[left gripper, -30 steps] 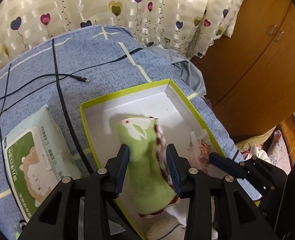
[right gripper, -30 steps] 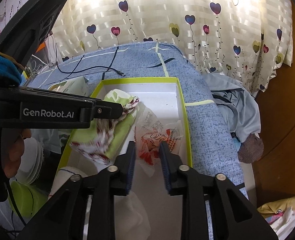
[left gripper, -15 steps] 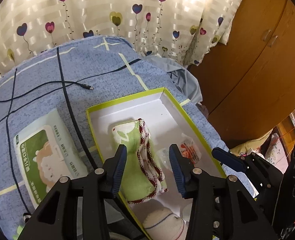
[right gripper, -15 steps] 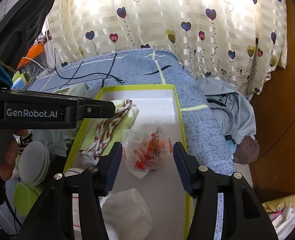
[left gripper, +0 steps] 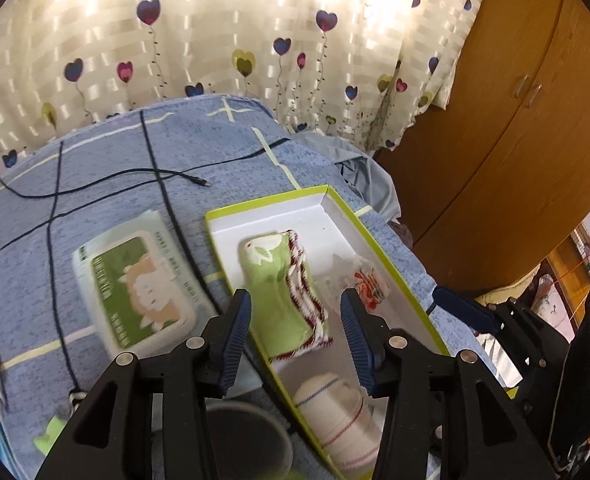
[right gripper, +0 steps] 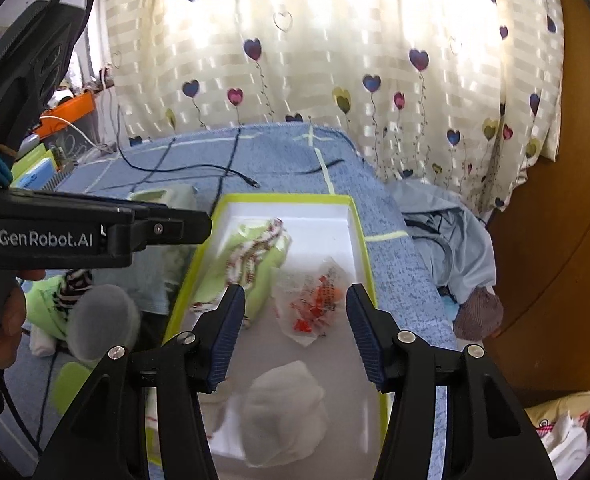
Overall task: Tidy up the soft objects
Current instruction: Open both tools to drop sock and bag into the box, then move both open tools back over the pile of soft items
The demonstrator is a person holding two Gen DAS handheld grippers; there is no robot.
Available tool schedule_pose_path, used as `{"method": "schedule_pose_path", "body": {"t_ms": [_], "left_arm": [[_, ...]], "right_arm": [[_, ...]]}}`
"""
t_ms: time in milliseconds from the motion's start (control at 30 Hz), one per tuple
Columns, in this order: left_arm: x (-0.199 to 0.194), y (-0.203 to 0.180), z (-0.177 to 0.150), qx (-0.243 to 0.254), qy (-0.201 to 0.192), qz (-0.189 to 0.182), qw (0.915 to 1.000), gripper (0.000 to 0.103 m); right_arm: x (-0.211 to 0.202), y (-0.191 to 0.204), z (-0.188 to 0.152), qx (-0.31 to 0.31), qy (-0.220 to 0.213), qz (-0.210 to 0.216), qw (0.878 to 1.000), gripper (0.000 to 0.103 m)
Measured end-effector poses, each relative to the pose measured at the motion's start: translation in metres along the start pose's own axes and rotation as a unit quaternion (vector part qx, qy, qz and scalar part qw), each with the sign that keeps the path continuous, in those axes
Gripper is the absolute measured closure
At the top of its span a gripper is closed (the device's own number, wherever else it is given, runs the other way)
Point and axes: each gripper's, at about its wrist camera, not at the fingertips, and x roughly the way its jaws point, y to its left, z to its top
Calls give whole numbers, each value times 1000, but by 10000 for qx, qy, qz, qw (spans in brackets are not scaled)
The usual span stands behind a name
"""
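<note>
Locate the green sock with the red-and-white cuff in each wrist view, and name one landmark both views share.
Left wrist: green sock lies centre frame, in the box's left half.
Right wrist: green sock lies left of centre, against the box's left wall.
Shared landmark: the box's lime-green rim.

Box [left gripper: 379, 258]: on the bed [left gripper: 115, 168], lengthwise away from the cameras. In the box: folded sock [left gripper: 285, 300] along the left wall; crinkled plastic packet [right gripper: 315, 300] to its right, just beside it; rolled striped sock [left gripper: 337, 416] at the near end; crumpled white cloth [right gripper: 283, 412] also near, right of the rolled sock. Left of the box, on the bed: wet-wipes pack [left gripper: 139, 292]. Cable [left gripper: 167, 178] behind both, running across the bed; its plug end lies behind the box's far left corner. Curtain [left gripper: 215, 40] behind the bed. Wardrobe [left gripper: 515, 140] to the right.
</note>
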Motion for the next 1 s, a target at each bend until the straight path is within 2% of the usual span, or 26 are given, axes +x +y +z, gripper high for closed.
{"method": "schedule_pose_path", "body": {"t_ms": [400,500,1000], "left_arm": [[-58,24,-37,-189,-519,420,9976,56],[-69,33,-50,-232,-634,693,9953,55],[-118,100,-119,-893,-782,1214,9855,55]], "right_arm": [[-28,31,2,-144,-318,183,9992,49],[-32,40,0,-158,-350,267,9989,49],[-40,101,-17,-551,-363,990,9929,49]]}}
